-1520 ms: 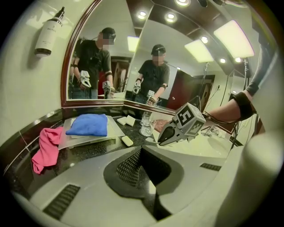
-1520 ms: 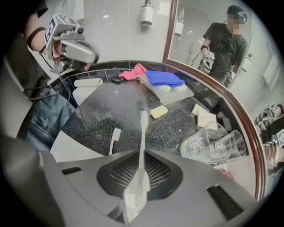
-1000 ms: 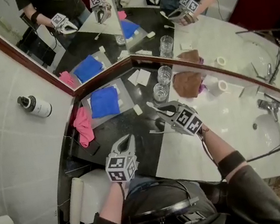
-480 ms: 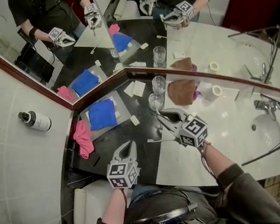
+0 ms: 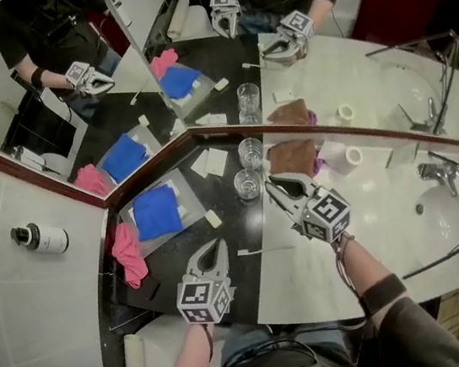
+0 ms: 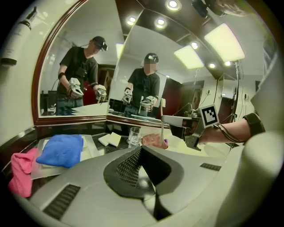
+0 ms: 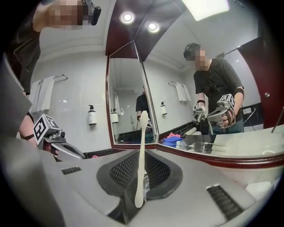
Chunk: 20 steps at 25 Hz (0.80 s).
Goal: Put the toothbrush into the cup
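My right gripper (image 5: 275,186) is shut on a white toothbrush (image 7: 142,133), which stands nearly upright between its jaws with the head up. The left gripper view shows the same toothbrush (image 6: 163,129) raised above the counter. Two glass cups stand near the mirror corner, the nearer cup (image 5: 247,184) just left of my right gripper's tips and the farther cup (image 5: 250,150) behind it. One cup (image 6: 134,136) shows ahead of my left gripper (image 6: 141,150), which is shut with nothing in it. In the head view my left gripper (image 5: 216,248) hovers over the dark counter.
A brown cloth (image 5: 291,159) lies right of the cups. A blue cloth (image 5: 158,212) on a tray and a pink cloth (image 5: 126,252) are at the left. A thin white stick (image 5: 252,251) lies on the counter. Sink (image 5: 440,217) and tap (image 5: 437,174) at right.
My right gripper has lifted and rolled, so the toothbrush now stands upright, and it sits right of the nearer cup. My left gripper has drifted forward a little.
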{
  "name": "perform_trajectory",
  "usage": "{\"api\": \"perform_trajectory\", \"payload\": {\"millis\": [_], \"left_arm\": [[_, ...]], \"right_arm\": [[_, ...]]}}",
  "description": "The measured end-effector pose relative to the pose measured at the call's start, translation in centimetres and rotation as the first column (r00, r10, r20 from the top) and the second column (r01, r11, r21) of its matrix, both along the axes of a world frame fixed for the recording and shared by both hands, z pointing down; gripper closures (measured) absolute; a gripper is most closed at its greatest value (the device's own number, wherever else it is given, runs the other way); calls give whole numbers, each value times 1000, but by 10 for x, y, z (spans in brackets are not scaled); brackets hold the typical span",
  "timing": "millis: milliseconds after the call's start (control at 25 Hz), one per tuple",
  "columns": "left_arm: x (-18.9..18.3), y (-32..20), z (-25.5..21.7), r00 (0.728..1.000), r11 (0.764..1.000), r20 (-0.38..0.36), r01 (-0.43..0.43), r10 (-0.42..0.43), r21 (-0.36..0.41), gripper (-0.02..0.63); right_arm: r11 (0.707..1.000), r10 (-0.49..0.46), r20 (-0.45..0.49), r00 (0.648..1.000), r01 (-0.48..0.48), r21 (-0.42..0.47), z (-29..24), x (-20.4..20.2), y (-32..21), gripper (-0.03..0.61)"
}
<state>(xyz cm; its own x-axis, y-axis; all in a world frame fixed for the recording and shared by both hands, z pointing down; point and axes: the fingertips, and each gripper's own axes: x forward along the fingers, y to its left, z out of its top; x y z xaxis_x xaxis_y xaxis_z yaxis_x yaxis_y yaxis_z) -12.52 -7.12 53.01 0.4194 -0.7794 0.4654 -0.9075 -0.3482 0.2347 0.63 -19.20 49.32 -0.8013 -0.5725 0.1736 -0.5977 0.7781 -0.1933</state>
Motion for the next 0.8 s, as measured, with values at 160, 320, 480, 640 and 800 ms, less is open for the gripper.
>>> {"api": "perform_trajectory", "payload": {"millis": [160,320,480,640,800], "left_arm": [[15,-33,10,999,999,9,-34,34,25,612],[26,-58,24,998,998,14,-54,53,37,612],[32,-78,36,998,997,21,-56,55,51,612],[31,-93,41,998,996,33,-57,54,67,612],[28,-103,46,998,996,33,-50,48,76,612]], "right_arm": [[999,38,4,999,-39,37,6,15,-45,518],[996,50,9,999,-51,70,16,19,-81,518],[994,52,22,998,-54,94,23,16,-108,518],[992,41,32,999,-44,119,23,8,-123,518],[991,42,40,998,-47,124,27,0,-132,518]]}}
